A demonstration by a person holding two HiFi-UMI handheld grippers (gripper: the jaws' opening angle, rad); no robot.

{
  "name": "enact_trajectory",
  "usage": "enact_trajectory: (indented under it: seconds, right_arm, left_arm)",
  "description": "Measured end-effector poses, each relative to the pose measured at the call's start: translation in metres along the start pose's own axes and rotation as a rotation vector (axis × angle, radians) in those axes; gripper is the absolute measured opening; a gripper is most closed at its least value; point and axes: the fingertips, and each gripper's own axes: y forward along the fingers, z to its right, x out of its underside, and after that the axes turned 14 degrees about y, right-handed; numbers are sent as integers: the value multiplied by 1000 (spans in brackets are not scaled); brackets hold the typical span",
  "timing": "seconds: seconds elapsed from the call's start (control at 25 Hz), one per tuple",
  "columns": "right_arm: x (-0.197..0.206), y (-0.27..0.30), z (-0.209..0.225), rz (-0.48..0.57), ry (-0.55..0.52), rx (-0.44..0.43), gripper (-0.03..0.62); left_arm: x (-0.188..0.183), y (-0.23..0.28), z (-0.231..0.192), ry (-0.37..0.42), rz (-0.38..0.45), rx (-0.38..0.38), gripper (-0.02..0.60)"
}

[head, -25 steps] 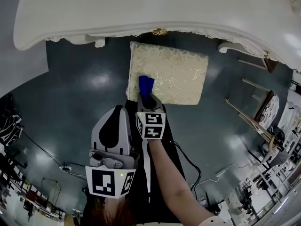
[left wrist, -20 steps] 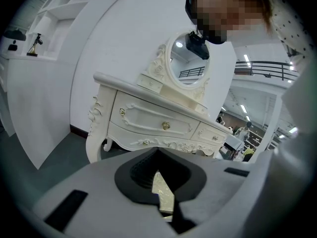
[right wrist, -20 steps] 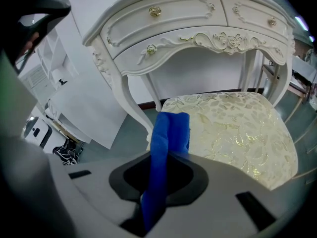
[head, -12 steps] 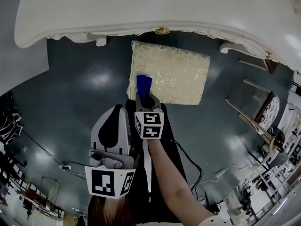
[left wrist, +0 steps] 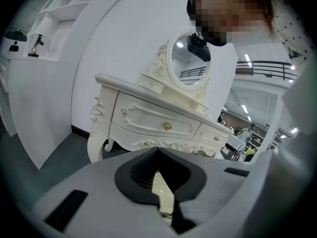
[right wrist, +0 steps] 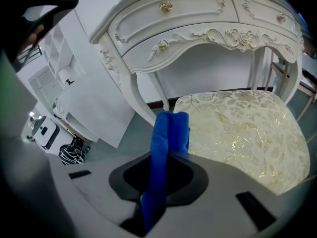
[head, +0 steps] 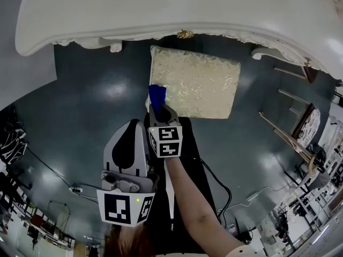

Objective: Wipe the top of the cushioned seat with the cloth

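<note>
Blue cloth [head: 156,94] at near-left corner of cushioned seat [head: 203,82].
Clamped upright in right hand-held gripper [head: 158,108], just before the white table [head: 161,9]; left hand-held gripper [head: 130,130] held back, jaws together, empty.

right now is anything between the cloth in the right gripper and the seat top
Nothing visible does. The right gripper holds the blue cloth at the left edge of the cushioned seat, and the patterned top ahead of it is bare.
</note>
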Motion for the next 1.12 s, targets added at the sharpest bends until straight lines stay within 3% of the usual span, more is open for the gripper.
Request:
enact_trajectory:
  seconds: [1.12]
  right_arm:
    - [13,26,-33,-108,-135,-112,61]
  left_arm:
    - [-9,-9,-5,5,16,-64,-2]
